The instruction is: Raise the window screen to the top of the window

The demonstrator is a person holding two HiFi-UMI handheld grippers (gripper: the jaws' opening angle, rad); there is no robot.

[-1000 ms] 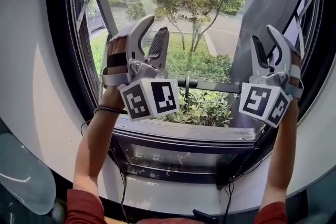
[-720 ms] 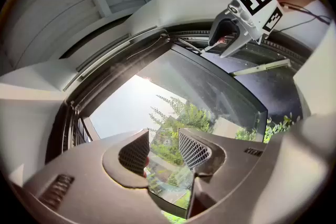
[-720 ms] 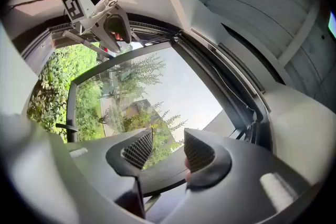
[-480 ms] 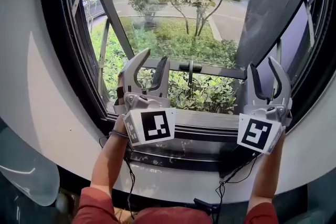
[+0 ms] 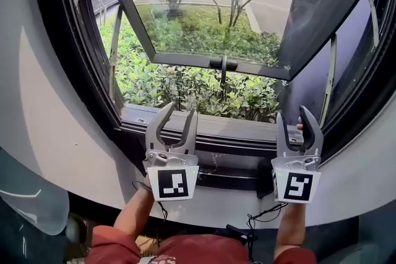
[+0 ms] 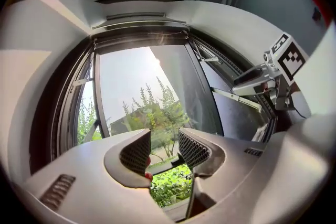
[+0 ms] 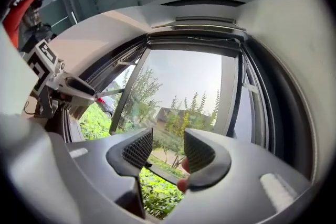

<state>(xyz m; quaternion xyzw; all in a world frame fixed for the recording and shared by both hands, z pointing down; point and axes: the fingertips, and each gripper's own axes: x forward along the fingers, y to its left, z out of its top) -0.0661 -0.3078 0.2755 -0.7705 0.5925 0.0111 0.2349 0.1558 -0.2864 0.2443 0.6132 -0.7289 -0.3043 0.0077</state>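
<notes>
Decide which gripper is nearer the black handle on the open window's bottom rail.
Left. The left gripper sits below and slightly left of the handle; the right gripper is below, farther to its right.

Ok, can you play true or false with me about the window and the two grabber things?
1. The left gripper and the right gripper both have their jaws apart and hold nothing. True.
2. The glass pane is shut tight. False: it is swung outward.
3. The left gripper grips the pane's handle. False: it is down by the sill, away from the handle.
4. Green bushes grow outside. True.
</notes>
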